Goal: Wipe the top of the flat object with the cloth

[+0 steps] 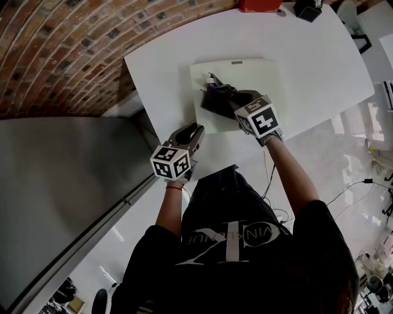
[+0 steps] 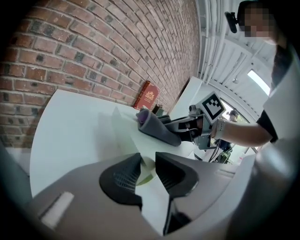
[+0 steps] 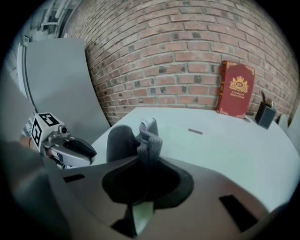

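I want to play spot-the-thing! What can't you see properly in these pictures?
The red book title: right gripper view, too small.
The board under the cloth: head view, cloth and right gripper cover it.
Whether the left gripper pinches the board's corner: left gripper view, its jaws block it.
The black box: head view, cut off by the top edge.

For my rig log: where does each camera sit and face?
Head view: on the person's head, steeply down onto table; shows torso, forearms, left gripper, right gripper.
Left gripper view: faces across flat object toward right gripper; own jaws grip its corner.
Right gripper view: faces brick wall; own jaws clamp cloth.
Shared: both gripper views show red book.
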